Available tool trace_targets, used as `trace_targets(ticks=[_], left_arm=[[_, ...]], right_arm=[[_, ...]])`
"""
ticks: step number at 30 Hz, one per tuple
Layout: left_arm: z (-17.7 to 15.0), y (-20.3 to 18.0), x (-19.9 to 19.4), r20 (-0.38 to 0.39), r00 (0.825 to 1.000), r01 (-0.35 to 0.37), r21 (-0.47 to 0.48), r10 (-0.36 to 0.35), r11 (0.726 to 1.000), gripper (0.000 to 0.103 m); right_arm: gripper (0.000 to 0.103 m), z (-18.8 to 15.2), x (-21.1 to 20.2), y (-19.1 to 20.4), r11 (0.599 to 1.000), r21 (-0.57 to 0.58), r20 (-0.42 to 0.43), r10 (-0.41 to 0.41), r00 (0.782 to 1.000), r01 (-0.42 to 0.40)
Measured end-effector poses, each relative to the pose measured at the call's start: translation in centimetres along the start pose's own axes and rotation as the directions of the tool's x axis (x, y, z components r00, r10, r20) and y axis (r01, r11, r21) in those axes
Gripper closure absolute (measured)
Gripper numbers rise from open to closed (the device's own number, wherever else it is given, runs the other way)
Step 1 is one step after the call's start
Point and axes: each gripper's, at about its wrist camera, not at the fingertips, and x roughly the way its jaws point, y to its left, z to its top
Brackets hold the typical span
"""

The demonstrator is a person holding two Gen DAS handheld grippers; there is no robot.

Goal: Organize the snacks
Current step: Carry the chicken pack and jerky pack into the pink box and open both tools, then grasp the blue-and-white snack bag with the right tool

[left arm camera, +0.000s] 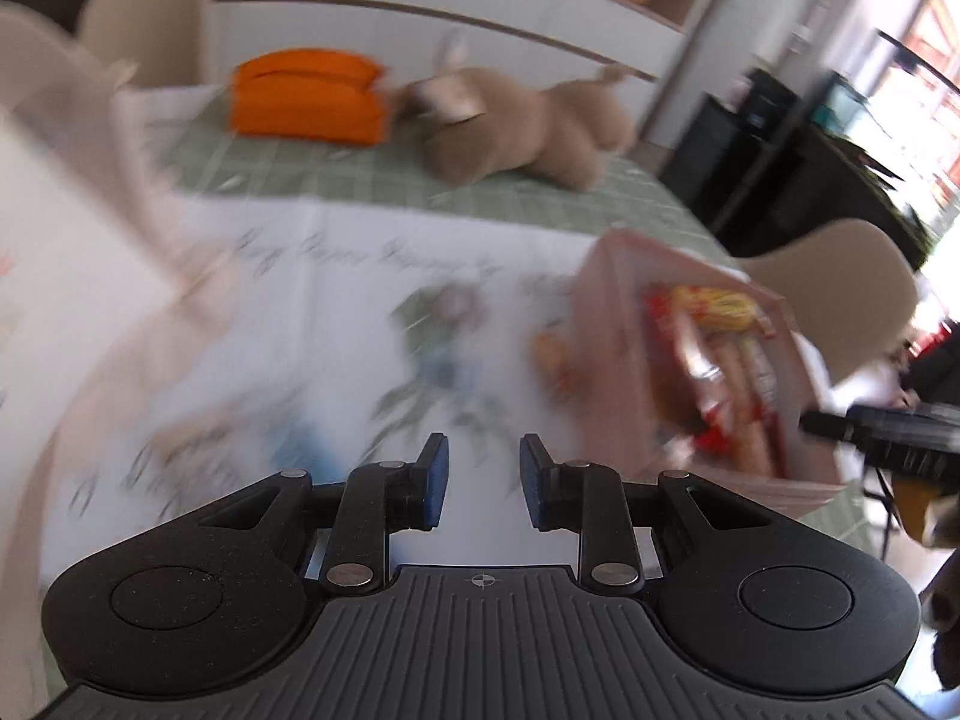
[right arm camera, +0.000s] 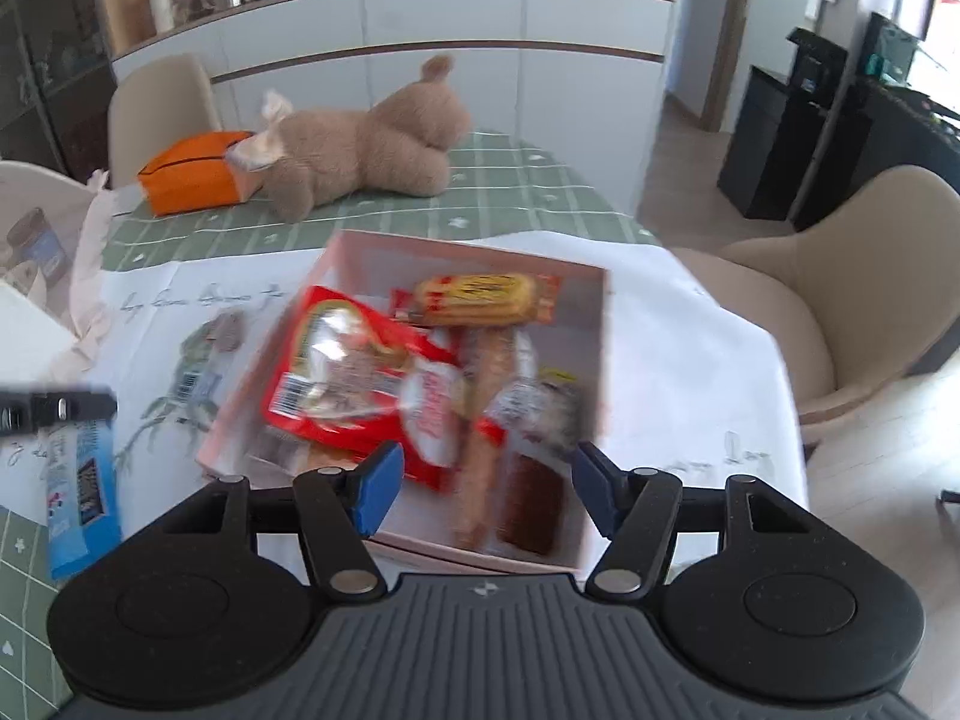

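The right gripper (right arm camera: 486,489) hangs with its blue pads spread wide and nothing between them, poised just above the near end of the pink box (right arm camera: 591,294). Directly ahead of its fingers, inside that box, lie a red snack packet (right arm camera: 342,378), a yellow-and-red wrapped biscuit (right arm camera: 480,299) at the far side, a long sausage stick (right arm camera: 489,396) down the middle and a dark brown bar (right arm camera: 531,507) nearest the right pad. Off to its left, outside the box on the white printed cloth (right arm camera: 672,348), lies a blue wrapped snack (right arm camera: 81,480), with the tip of the other tool just above it.

The left gripper (left arm camera: 483,480) is parted too, though more narrowly, and empty; only cloth shows between its pads. The same box (left arm camera: 606,324) sits ahead and to its right, blurred. Far beyond both tools, on the green checked tablecloth (right arm camera: 510,192), lie a plush bear (right arm camera: 372,150) and an orange tissue box (right arm camera: 192,177), well apart from the work.

By my reading most snacks are already boxed, and the step in hand is fetching the last loose one. The next move would call for the left tool to drop onto the blue packet, clamp across its narrow width, and carry it to the box; the flat wrapper may resist pinching off the cloth
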Motion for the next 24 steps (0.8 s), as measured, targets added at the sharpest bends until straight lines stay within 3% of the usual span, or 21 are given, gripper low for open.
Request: trace_targets(ticks=[4, 7, 9, 15, 19, 20, 21, 24], left_arm=[[-3.6, 1.9, -1.3, 0.006, 0.999, -0.041, -0.012, 0.041, 0.999, 0.074], [-4.9, 3.4, -1.8, -0.026, 0.995, -0.1, -0.021, 0.099, 0.995, 0.074], [-5.3, 4.1, -2.3, -0.037, 0.995, -0.093, -0.019, 0.093, 0.995, 0.074], [-7.7, 5.1, -3.7, -0.089, 0.994, -0.07, -0.033, 0.066, 0.997, 0.074], [-8.0, 5.9, -3.4, -0.118, 0.991, -0.062, -0.037, 0.057, 0.997, 0.074], [-8.0, 6.1, -3.3, -0.121, 0.991, -0.066, -0.042, 0.06, 0.997, 0.074], [-7.8, 6.4, -3.3, -0.122, 0.99, -0.072, -0.049, 0.065, 0.996, 0.074], [-7.6, 7.0, -3.1, -0.123, 0.99, -0.075, -0.067, 0.066, 0.995, 0.074]], right_arm=[[0.04, 2.8, 0.4, 4.8, 0.994, -0.058, -0.004, 0.097, 0.995, -0.097], [0.04, 5.4, 2.5, 9.1, 0.976, -0.077, -0.072, 0.199, 0.977, -0.204], [0.04, 6.8, 4.8, 11.7, 0.973, -0.072, -0.112, 0.213, 0.971, -0.221], [0.04, 9.6, 14.0, 16.7, 0.989, -0.089, -0.196, 0.098, 0.976, -0.117], [0.042, 10.4, 17.8, 17.3, 0.993, -0.047, -0.256, 0.095, 0.962, -0.11], [0.046, 10.2, 18.3, 17.7, 0.994, -0.061, -0.262, 0.071, 0.962, -0.09], [0.058, 9.9, 18.5, 17.9, 0.993, -0.077, -0.269, 0.066, 0.961, -0.089], [0.064, 8.7, 17.4, 18.6, 0.984, -0.143, -0.268, 0.064, 0.961, -0.105]])
